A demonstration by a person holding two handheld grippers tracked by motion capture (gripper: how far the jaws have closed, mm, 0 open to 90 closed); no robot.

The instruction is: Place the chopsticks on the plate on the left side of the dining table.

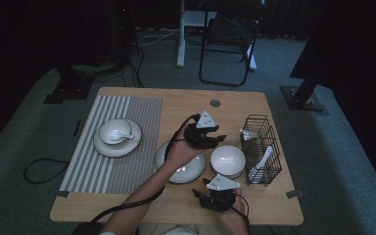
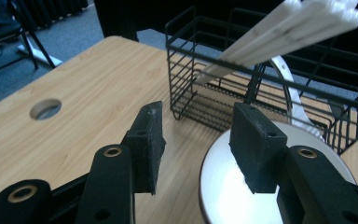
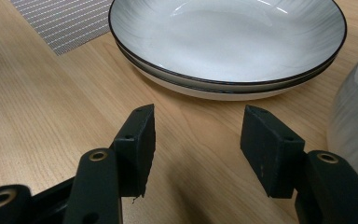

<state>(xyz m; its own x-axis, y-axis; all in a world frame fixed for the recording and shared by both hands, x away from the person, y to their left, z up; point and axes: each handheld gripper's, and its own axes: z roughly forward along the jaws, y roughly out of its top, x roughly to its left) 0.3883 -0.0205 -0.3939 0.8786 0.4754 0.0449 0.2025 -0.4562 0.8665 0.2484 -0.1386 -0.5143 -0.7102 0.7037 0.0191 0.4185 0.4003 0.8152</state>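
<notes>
Two white chopsticks (image 2: 279,35), perhaps, over basket (image 2: 205,100)

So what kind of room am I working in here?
Likely an office or lab staged for table setting: a wooden table with a cable hole, grey carpet, a folding chair, plus a striped placemat and wire rack.

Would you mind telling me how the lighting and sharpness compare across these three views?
High view: dim, dark surroundings, slightly soft. Left gripper view: chopsticks blurred, glare on the bowl. Right gripper view: evenly lit, soft sheen inside the plate, jaws sharp.
</notes>
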